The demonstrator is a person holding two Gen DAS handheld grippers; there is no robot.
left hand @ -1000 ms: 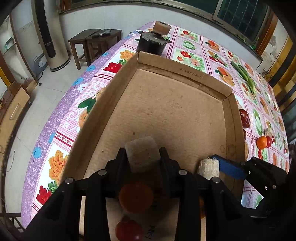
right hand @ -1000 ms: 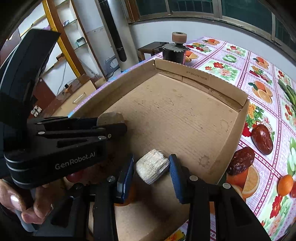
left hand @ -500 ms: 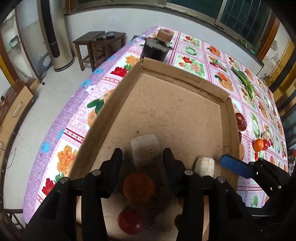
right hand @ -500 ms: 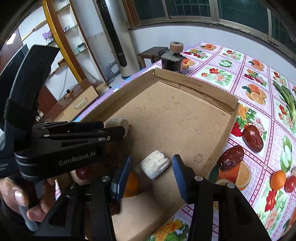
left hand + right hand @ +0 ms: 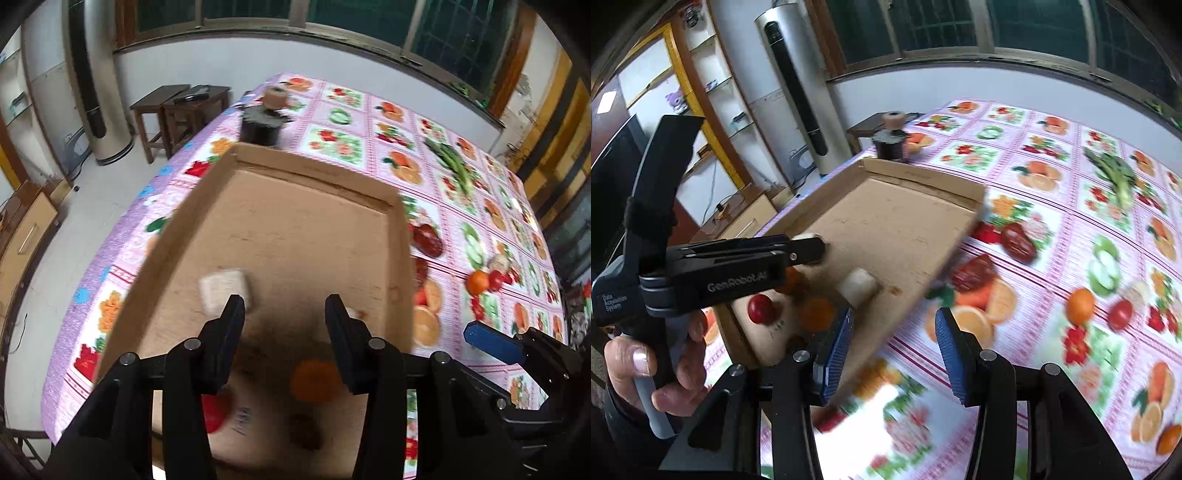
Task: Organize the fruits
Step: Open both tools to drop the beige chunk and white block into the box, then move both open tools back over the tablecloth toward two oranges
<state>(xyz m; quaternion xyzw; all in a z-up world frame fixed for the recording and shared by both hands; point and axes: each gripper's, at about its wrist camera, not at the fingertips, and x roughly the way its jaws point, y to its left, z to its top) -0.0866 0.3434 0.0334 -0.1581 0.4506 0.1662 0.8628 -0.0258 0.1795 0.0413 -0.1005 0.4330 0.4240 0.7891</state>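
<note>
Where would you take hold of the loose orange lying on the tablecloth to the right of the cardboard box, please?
Grip the orange across its round middle, coming from above; it sits free on the tablecloth, with a red fruit close beside it, so close the jaws on the other two sides.

A lived-in room of a home

A fruit-patterned tablecloth [image 5: 369, 122] covers the big table, with a tall standing air conditioner [image 5: 798, 92] in the corner, small wooden stools [image 5: 177, 110], glass display shelves [image 5: 713, 85], a low wooden cabinet [image 5: 26, 236] and a long window [image 5: 997, 26].
</note>
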